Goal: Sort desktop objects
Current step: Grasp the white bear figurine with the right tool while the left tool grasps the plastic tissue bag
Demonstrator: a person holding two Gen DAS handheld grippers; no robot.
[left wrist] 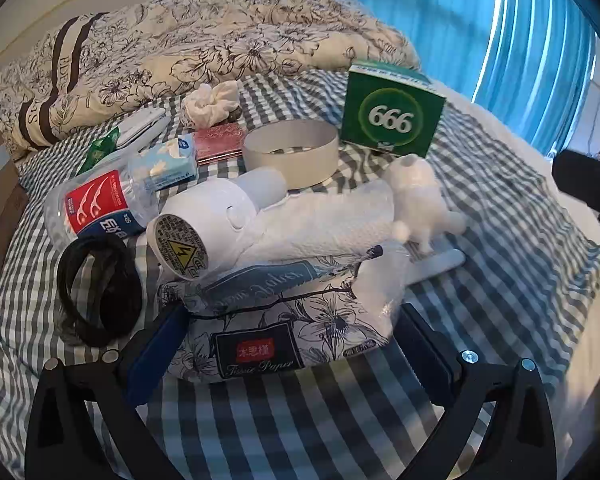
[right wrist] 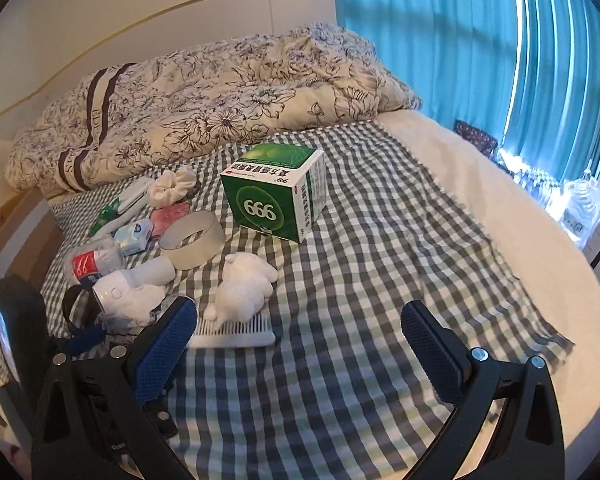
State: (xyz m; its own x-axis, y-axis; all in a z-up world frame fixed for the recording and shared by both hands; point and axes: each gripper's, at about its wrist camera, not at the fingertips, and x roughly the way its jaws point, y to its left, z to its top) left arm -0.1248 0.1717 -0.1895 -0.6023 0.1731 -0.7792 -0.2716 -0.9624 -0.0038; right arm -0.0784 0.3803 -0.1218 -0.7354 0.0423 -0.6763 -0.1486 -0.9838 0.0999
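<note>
A floral tissue pack [left wrist: 276,320] lies on the checked cloth between the fingers of my open left gripper [left wrist: 292,316]; both blue pads sit close beside its ends. Behind it are a white hair dryer [left wrist: 204,224] with a black cord [left wrist: 96,288], a floss-pick jar [left wrist: 96,208], a white ring-shaped tub [left wrist: 292,152], a green box [left wrist: 392,112], a white plush toy [left wrist: 420,200] and a white comb [left wrist: 440,260]. My right gripper [right wrist: 298,308] hangs open over bare cloth, with the comb [right wrist: 236,332] and plush toy [right wrist: 244,284] just left of it.
A small blue tissue packet [left wrist: 168,164], a pink box [left wrist: 220,140], a white scrunchie [left wrist: 212,100] and a white case [left wrist: 140,128] lie at the back left. A flowered quilt [right wrist: 204,112] is piled behind. Blue curtains [right wrist: 460,40] hang at the right, past the bed edge.
</note>
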